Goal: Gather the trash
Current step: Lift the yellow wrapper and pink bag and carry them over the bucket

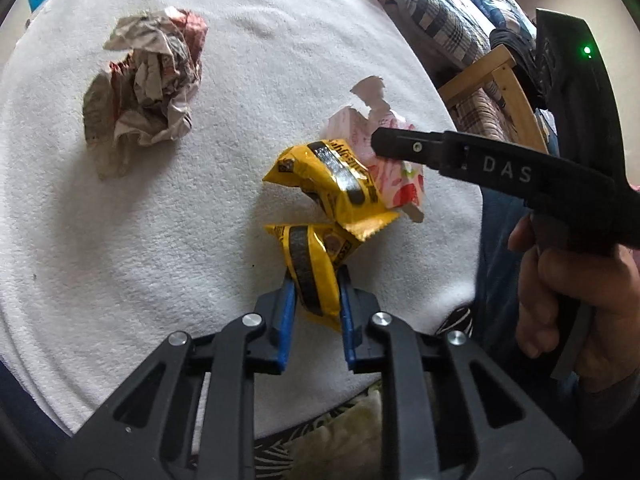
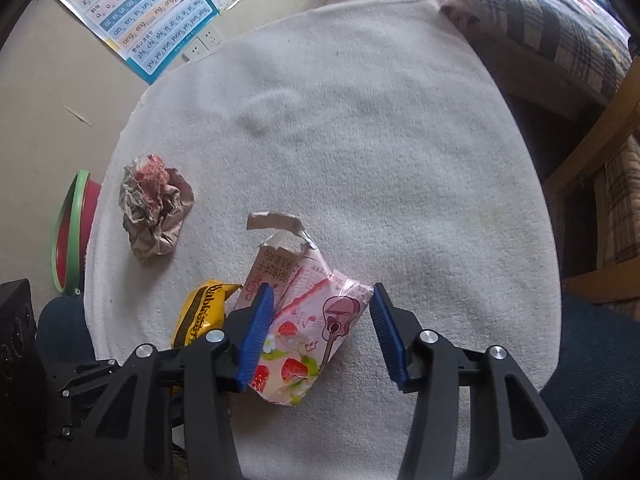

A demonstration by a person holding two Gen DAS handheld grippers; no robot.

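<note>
My left gripper (image 1: 316, 280) is shut on a yellow wrapper (image 1: 310, 264) just above the white towel-covered table (image 1: 200, 220). A second yellow wrapper (image 1: 332, 180) lies right beyond it and shows in the right wrist view (image 2: 200, 316). A torn pink strawberry carton (image 2: 304, 320) lies between the open blue pads of my right gripper (image 2: 320, 320); the carton also shows in the left wrist view (image 1: 400, 184), under the right gripper's finger (image 1: 400, 144). A crumpled paper ball (image 1: 148, 92) sits at the far left, also in the right wrist view (image 2: 154, 208).
A red and green basin (image 2: 68, 236) stands on the floor left of the table. A wooden chair (image 2: 600, 160) with plaid bedding (image 2: 540, 20) is at the right. A pinyin poster (image 2: 140, 12) hangs on the wall behind.
</note>
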